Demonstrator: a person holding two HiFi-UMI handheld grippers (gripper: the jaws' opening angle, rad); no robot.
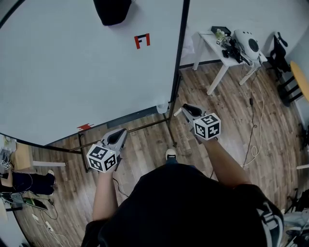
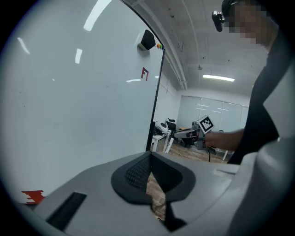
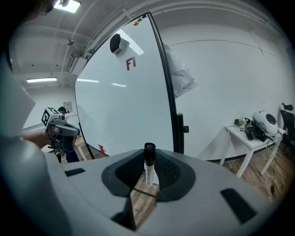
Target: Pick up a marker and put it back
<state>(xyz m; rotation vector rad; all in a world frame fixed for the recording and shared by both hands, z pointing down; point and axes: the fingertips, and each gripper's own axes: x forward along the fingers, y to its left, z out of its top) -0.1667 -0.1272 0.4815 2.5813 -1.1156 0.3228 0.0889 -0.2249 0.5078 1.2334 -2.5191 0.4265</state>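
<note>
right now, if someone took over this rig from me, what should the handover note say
Right gripper: shut on the marker, white barrel with black cap uppermost, held in the air near the right edge of the whiteboard.
Left gripper: jaws together, nothing between them, held low in front of the board.
Done: the marker is picked up.
Left: put it back. A small pale cup at the board's lower right corner is probably where it goes, but the views don't confirm that.

Wooden floor point(image 1: 227, 111), white walls point(image 1: 251, 14), 1 white table point(image 1: 207, 37) by the wall.
</note>
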